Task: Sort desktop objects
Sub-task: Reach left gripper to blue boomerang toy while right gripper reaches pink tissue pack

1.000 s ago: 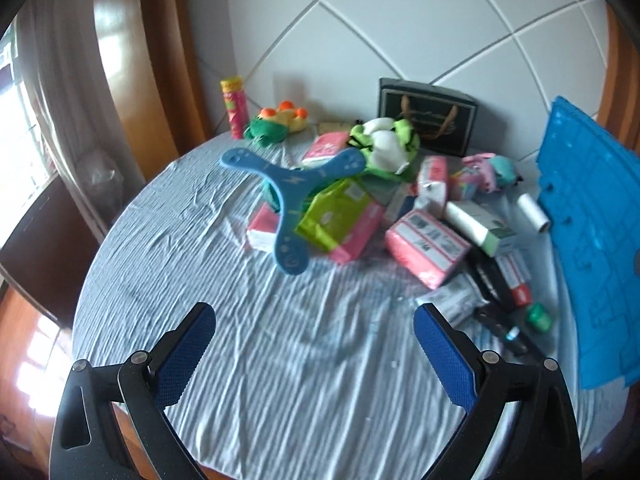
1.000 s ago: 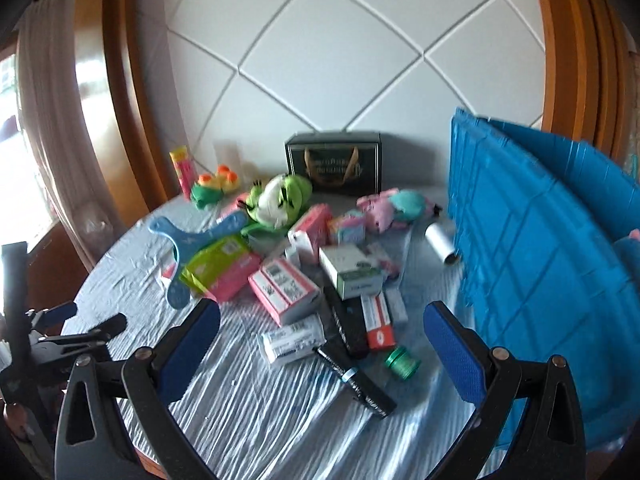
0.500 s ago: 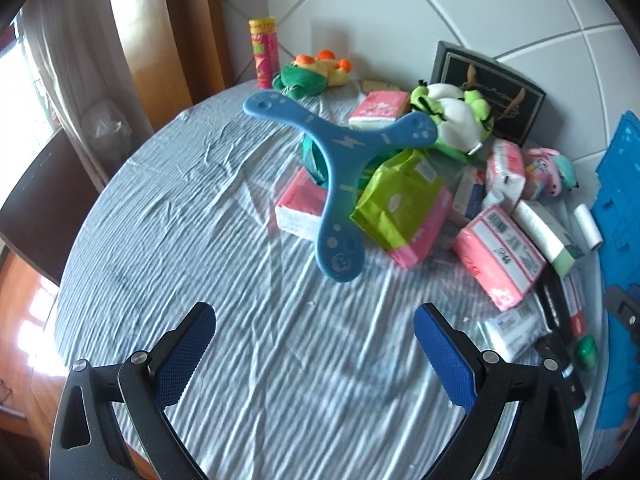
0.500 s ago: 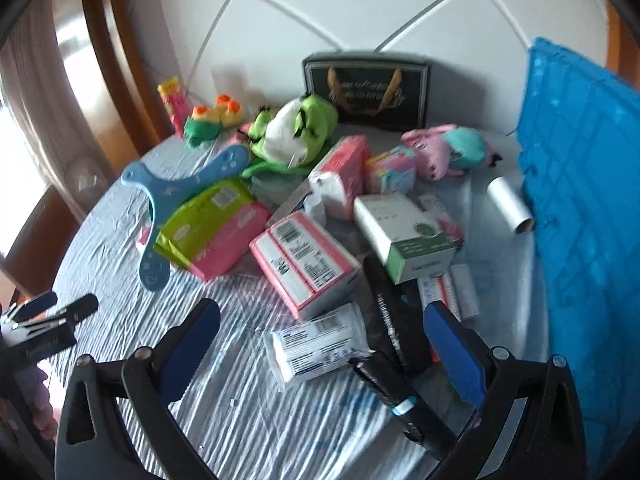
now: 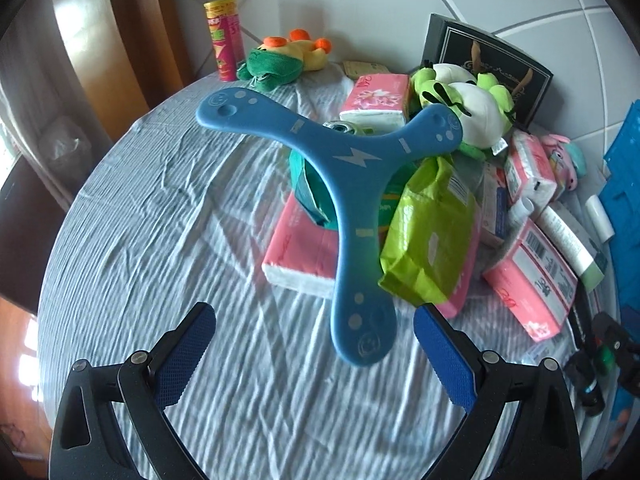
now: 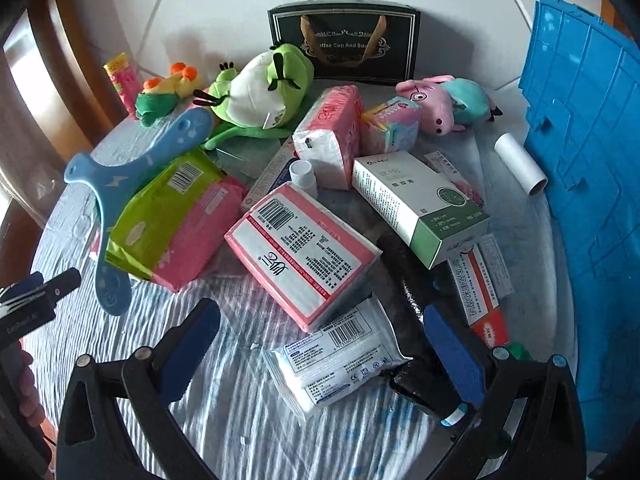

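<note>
A heap of objects lies on a round table with a striped grey cloth (image 5: 160,240). A blue three-armed boomerang (image 5: 352,184) rests on top of pink tissue packs and a lime green pack (image 5: 428,240). My left gripper (image 5: 312,352) is open, just in front of the boomerang's near arm, nothing between its fingers. My right gripper (image 6: 320,344) is open above a white wipes pack (image 6: 336,364) and a pink barcode pack (image 6: 300,252). A black pen-like tube (image 6: 424,392) lies by its right finger. The boomerang (image 6: 108,200) shows at the left in the right wrist view.
A blue plastic crate (image 6: 588,160) stands at the right edge. At the back are a black gift bag (image 6: 344,40), a frog plush (image 6: 260,88), a pig plush (image 6: 440,104), a turtle plush (image 5: 280,60) and a yellow-pink can (image 5: 224,36). A white-green box (image 6: 416,204) and a white roll (image 6: 520,164) lie nearby.
Both grippers have moved forward and lower toward the heap. The boomerang now sits much closer to the left gripper; the wipes pack lies between the right fingers. Both stayed open.
</note>
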The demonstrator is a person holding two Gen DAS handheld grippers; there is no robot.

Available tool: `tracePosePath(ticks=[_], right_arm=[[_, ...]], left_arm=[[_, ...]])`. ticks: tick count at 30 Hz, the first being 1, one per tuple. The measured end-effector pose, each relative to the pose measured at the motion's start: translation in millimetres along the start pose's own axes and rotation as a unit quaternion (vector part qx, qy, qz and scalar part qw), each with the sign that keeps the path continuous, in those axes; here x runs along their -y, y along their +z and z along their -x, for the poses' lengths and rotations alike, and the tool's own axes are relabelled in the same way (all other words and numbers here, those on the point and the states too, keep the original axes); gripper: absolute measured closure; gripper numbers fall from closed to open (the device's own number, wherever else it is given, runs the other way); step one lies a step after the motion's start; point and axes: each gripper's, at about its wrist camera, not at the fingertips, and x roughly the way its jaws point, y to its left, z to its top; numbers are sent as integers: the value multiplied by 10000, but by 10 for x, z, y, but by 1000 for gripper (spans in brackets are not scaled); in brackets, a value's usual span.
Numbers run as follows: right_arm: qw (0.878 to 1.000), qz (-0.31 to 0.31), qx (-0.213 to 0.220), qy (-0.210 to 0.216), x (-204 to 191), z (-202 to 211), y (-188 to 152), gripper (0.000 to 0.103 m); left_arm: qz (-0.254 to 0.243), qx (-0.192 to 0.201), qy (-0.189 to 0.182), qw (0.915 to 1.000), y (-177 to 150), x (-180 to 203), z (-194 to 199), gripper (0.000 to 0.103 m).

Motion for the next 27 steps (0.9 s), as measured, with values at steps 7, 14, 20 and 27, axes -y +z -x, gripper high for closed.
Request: tracePosePath(ticks=[7, 14, 20, 27], right_arm=[[9998, 47, -202, -64, 8, -222, 169, 0], [9994, 264, -206, 61, -3, -423, 399, 0], [9961, 710, -462, 225, -63, -703, 513, 0], [9812, 1725, -778, 368, -201, -1009, 486, 0]], left_arm=[[11, 116, 95, 9999, 384, 110, -215, 2], [18, 55, 177, 9998, 608, 267, -551, 3], [173, 12, 167, 9997, 654, 276, -730, 11], [268, -19, 137, 9995, 503, 304, -726, 32]])
